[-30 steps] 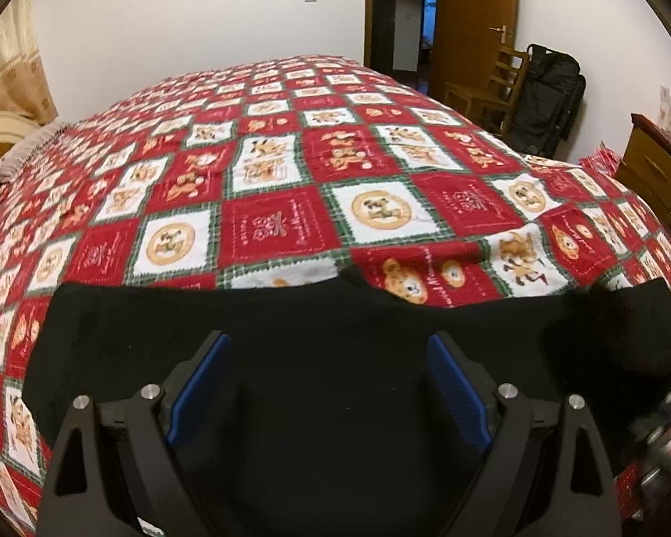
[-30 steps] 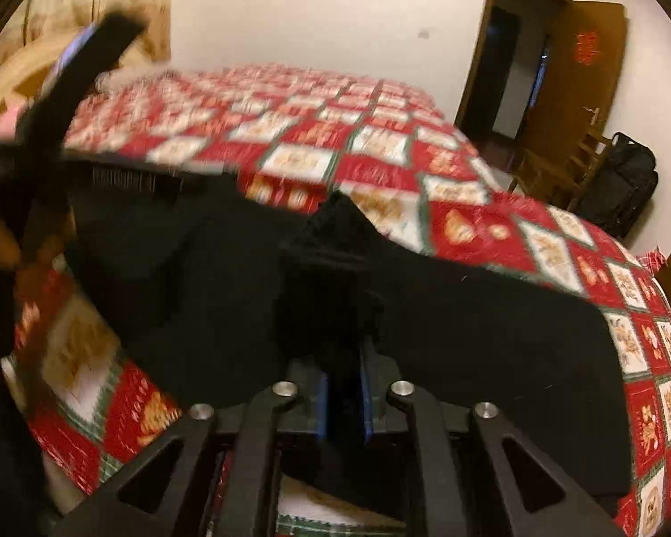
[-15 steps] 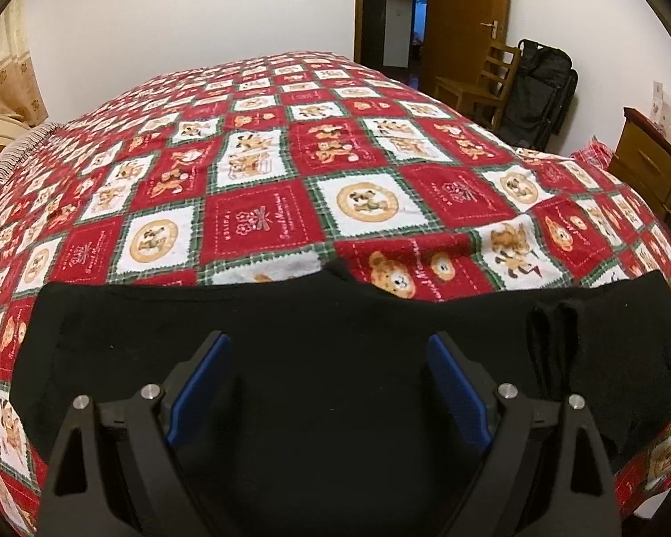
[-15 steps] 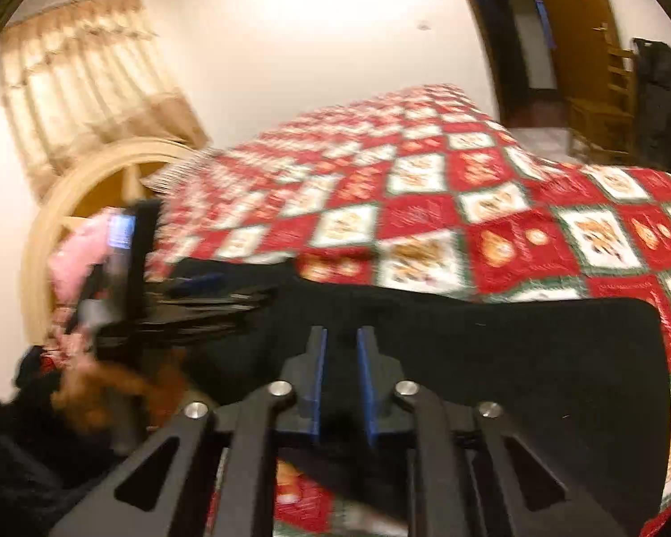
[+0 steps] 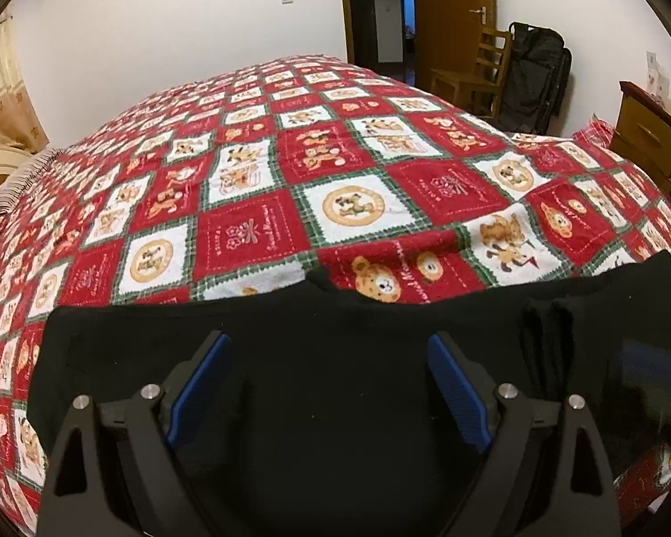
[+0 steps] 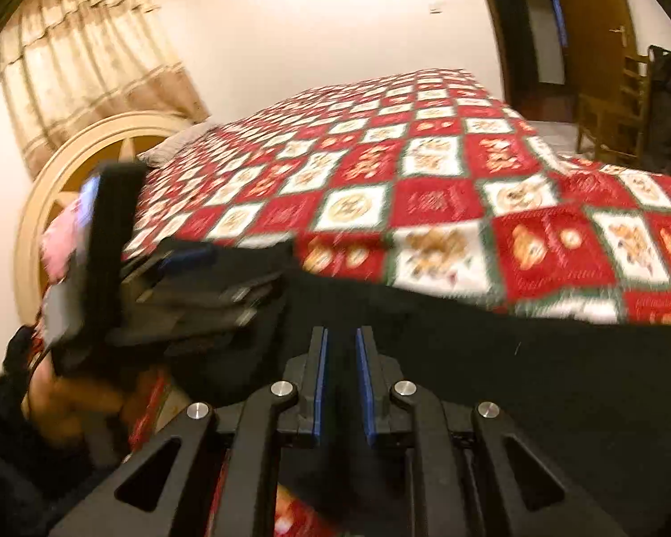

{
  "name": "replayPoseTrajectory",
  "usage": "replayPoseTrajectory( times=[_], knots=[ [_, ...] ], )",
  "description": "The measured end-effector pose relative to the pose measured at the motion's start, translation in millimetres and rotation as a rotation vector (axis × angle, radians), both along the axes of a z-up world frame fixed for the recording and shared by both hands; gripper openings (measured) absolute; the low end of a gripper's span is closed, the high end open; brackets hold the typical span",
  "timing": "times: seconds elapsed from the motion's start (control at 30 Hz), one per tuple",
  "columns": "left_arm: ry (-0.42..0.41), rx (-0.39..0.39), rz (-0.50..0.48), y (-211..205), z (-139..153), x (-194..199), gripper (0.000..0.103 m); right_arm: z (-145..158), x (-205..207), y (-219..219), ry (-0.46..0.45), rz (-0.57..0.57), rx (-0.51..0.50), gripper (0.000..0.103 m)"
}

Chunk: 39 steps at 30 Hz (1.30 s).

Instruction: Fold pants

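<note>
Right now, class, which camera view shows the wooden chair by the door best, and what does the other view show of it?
The left wrist view shows it best: the wooden chair is sharp, with seat, back slats and legs visible beside the black bag. In the right wrist view, the chair sits at the picture's right edge, dim, distorted and partly cut off.

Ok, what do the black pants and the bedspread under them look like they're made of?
Black pants: looks like a soft matte knit or fleece, no sheen, lying limp with gentle creases; exact fibre unclear. Bedspread: seems a towel-like terry or plush cotton, since the printed red and white bear squares show a fuzzy, looped surface. Both appear soft and pliable.
</note>
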<state>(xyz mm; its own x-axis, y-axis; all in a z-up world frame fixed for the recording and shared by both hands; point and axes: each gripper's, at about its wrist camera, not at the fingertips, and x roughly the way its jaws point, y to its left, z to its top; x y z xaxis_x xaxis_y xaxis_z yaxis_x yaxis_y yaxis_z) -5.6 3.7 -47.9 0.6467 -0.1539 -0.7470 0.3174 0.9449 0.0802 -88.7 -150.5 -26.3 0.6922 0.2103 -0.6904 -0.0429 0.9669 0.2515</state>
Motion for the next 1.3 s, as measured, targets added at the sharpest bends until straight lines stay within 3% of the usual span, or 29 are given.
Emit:
replayPoseTrajectory(
  times=[0.17, 0.27, 0.47, 0.63, 0.8, 0.93, 1.07, 1.3],
  knots=[
    [-0.003, 0.011, -0.001, -3, 3, -1, 0.092, -34, 41, 4, 0.118, -0.022, -0.015, 0.012],
    [-0.004, 0.035, -0.001, -5, 2, -2, 0.092, -35, 51, 9, 0.105, -0.044, -0.034, 0.011],
    [-0.002, 0.055, 0.005, -7, 2, -4, 0.092, -38, 63, 4, 0.102, -0.084, 0.042, 0.007],
    [-0.014, 0.047, 0.004, -6, 8, -5, 0.092, 12, 25, -26, -0.066, -0.151, 0.133, 0.010],
    [-0.038, 0.031, -0.043, -21, 16, -8, 0.092, 45, -24, -76, -0.101, -0.298, 0.033, 0.010],
    [-0.040, 0.012, -0.100, -44, 21, -12, 0.092, 43, -67, -106, -0.042, -0.400, -0.067, 0.010],
    [-0.047, 0.016, -0.147, -69, 16, -18, 0.092, 29, -106, -117, 0.016, -0.453, -0.083, 0.010],
    [0.008, 0.048, -0.146, -87, -6, -14, 0.092, 0, -128, -113, 0.039, -0.464, -0.118, 0.010]
  ],
)
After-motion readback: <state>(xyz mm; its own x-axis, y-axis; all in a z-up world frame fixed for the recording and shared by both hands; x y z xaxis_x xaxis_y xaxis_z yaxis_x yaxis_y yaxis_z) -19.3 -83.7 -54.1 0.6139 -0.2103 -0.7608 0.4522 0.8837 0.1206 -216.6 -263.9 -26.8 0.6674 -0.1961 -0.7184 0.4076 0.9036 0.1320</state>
